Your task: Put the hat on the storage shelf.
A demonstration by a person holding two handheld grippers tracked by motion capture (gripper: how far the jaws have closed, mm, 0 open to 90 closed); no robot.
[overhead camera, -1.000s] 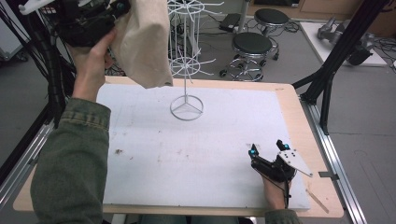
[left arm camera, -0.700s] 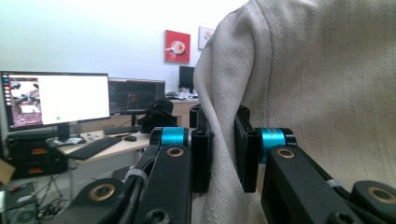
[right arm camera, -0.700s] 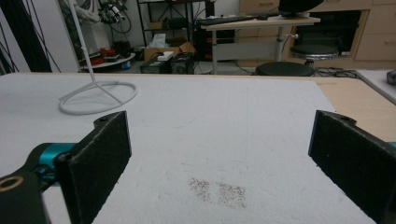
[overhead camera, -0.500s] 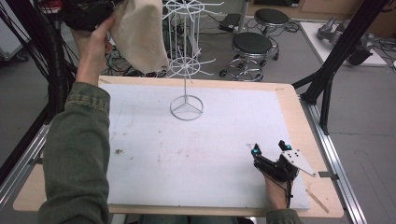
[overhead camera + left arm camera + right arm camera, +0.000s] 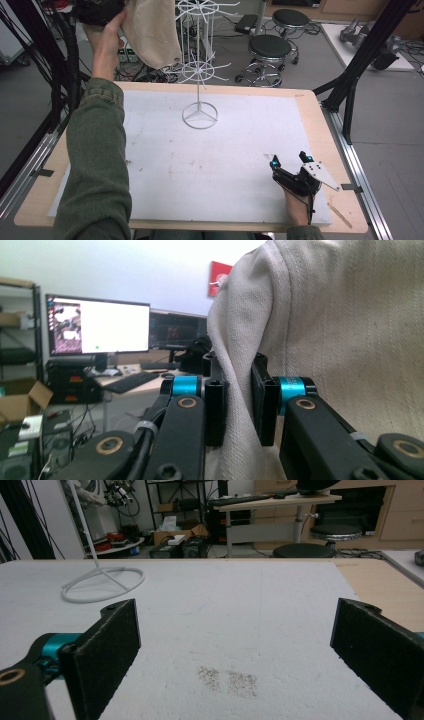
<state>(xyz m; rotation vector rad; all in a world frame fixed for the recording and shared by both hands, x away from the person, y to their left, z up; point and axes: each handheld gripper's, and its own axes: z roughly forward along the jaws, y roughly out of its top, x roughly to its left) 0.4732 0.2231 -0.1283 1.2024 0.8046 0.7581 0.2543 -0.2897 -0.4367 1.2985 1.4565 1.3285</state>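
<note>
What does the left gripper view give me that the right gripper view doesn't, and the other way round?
Left gripper view: beige cloth pinched between the left gripper jaws, with monitors on a desk behind. Right gripper view: the right gripper with jaws wide apart and nothing between them, low over the white mat, and the wire stand's ring base. Both: black jaws with blue fittings, lab clutter behind.

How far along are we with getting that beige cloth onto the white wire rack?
Done: the left gripper is shut on the beige cloth, lifted beside the white wire rack. In hand: holding it near the upper prongs. Left: hanging it, seemingly. The right gripper rests open on the white foam mat.
</note>
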